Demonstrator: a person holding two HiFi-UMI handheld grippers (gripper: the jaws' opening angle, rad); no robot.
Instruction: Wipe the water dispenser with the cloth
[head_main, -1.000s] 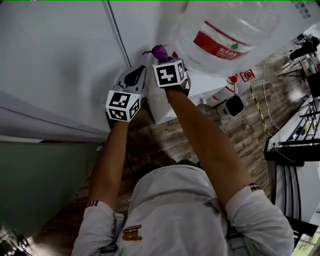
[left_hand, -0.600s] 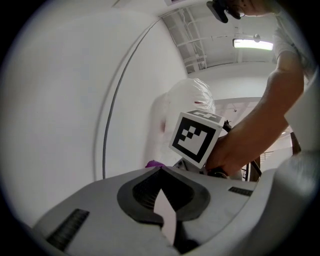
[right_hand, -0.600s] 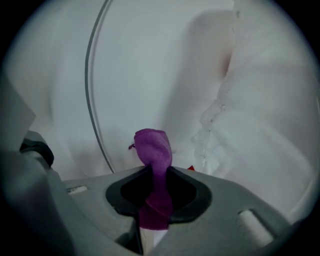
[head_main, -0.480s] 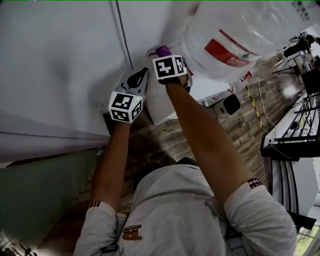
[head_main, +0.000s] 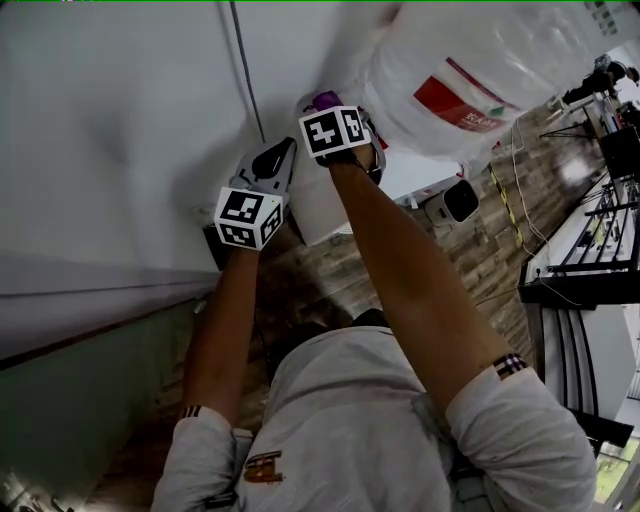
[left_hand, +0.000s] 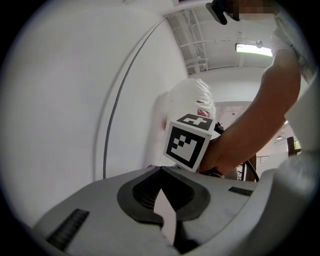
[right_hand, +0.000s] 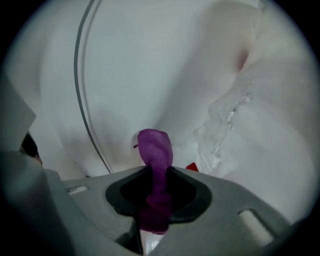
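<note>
Purple cloth (right_hand: 155, 150) is pinched in the right gripper (right_hand: 157, 172): jaws clamped on it, 1 bunched end sticking out past the tips, the rest hanging back into the throat. In the head view the cloth sits up at the top of the white water dispenser (head_main: 318, 210), just beside the base of the big clear bottle (head_main: 480, 50) with the red label (head_main: 463, 100). The cloth end points at the white surface between the bottle and the wall seam (right_hand: 82, 100); can't tell if it actually touches. Left gripper (left_hand: 161, 170) has jaws together, held just beside and lower than the right one, tips near the wall (head_main: 120, 130). Its view looks at the right gripper's marker cube (left_hand: 189, 141) and the person's right forearm (left_hand: 250, 130). The wall is plain white panelling with 1 dark vertical seam, and a greenish band (head_main: 80, 400) runs along lower down. The floor (head_main: 480, 250) is wood-look planking in mixed brown tones. A small white unit with a dark face (head_main: 455, 205) stands on it near the dispenser, with cables alongside. Dark racks and stands (head_main: 590, 270) are well apart at the right edge. The left gripper view also shows a white ceiling with a lit strip light (left_hand: 252, 48). The person wears a light shirt (head_main: 350, 430) with striped cuffs.
</note>
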